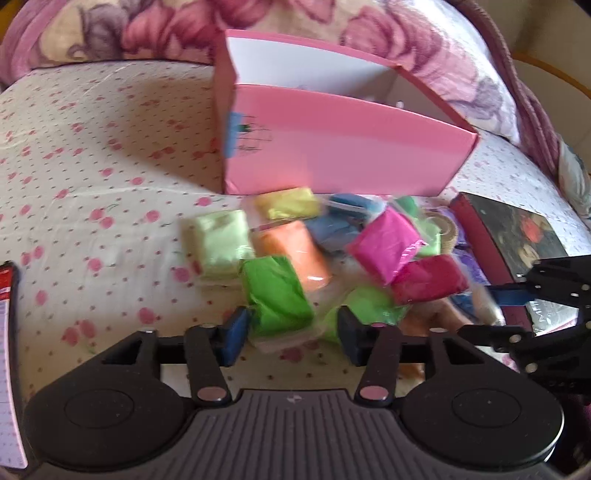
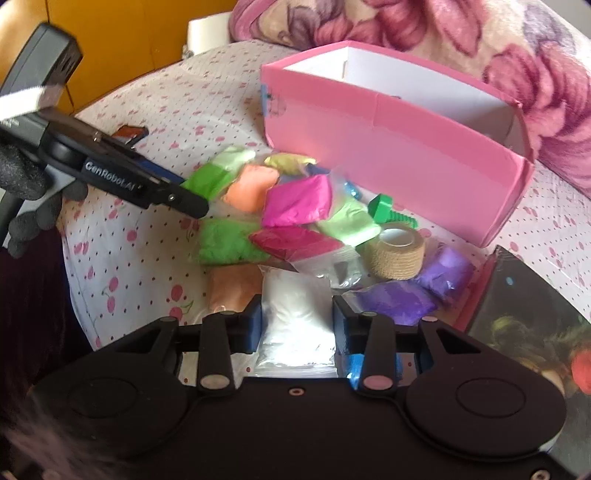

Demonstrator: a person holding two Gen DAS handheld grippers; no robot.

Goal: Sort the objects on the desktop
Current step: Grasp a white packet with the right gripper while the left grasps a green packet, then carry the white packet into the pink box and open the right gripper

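A pile of coloured clay packets lies on the cherry-print cloth in front of an open pink box [image 1: 332,155] [image 2: 388,147]. My left gripper [image 1: 291,332] is open, its blue pads on either side of a bright green packet [image 1: 277,291]. My right gripper [image 2: 297,325] has its pads against both sides of a white packet [image 2: 295,317] and is shut on it. Magenta [image 1: 384,243] [image 2: 299,201], orange [image 1: 295,251], pale green [image 1: 218,243], crimson [image 1: 428,277] and purple [image 2: 391,301] packets lie around. A beige tape roll [image 2: 397,251] and a green toy bolt [image 2: 388,210] lie near the box.
A dark book with a flower cover [image 1: 517,236] [image 2: 535,332] lies at the right of the pile. A floral blanket [image 1: 184,26] is bunched behind the box. A red-and-white card [image 1: 7,354] lies at the left edge. The left gripper [image 2: 140,177] shows in the right wrist view.
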